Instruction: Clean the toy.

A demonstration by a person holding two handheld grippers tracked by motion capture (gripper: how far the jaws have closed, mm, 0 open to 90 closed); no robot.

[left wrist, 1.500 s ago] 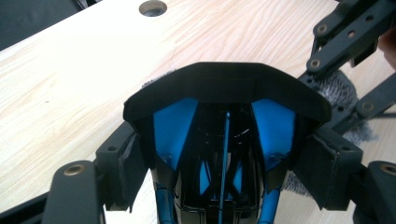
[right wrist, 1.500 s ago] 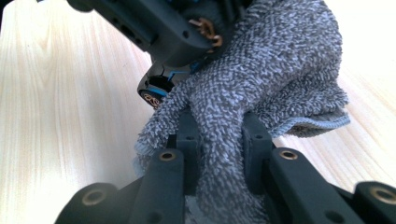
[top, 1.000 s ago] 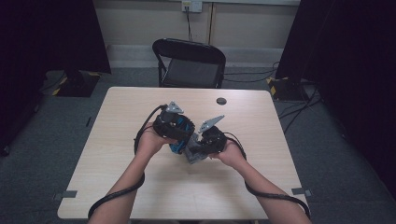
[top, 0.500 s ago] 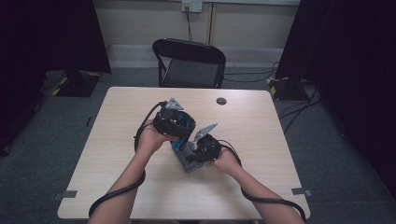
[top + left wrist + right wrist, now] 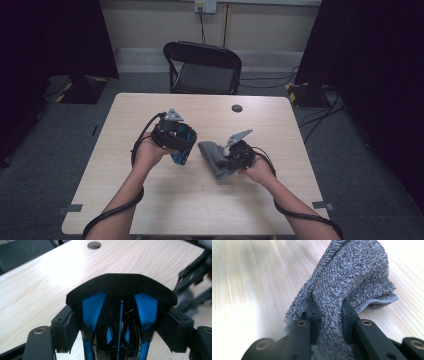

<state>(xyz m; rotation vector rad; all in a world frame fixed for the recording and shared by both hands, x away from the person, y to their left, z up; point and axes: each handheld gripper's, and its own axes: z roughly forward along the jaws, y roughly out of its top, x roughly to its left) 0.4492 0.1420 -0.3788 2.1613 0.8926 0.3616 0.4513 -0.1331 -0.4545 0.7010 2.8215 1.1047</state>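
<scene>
Counter [image 5: 125, 150]: light wood top, seen from above; round hole [image 5: 237, 108] near far edge, right of centre. Black folding chair [image 5: 202, 67] stood beyond far edge.

Left gripper [image 5: 181, 150]: held in left hand [image 5: 147, 150], left of counter centre, just above top. Jaws set wide, clamped on a black-and-blue object [image 5: 121, 307] w/ a curved black rim and blue inner panels; pads are seen touching both its sides in left gripper view. What the object is can't be told. Cable is trailed back along forearm.

Right gripper [image 5: 222, 162]: held in right hand [image 5: 257, 170], right of centre, grey plate on top. Jaws pinched on a grey towel [image 5: 352, 282]; a bunched fold is squeezed between the pads in right gripper view, remainder draped ahead onto the wood.

Towel [image 5: 212, 157]: grey terry, crumpled, located mid-counter betw. the two grippers, part resting on top, part lifted at the jaws. Stitched hem is visible on one edge.

Grippers: near each other, apart, not touching.
</scene>
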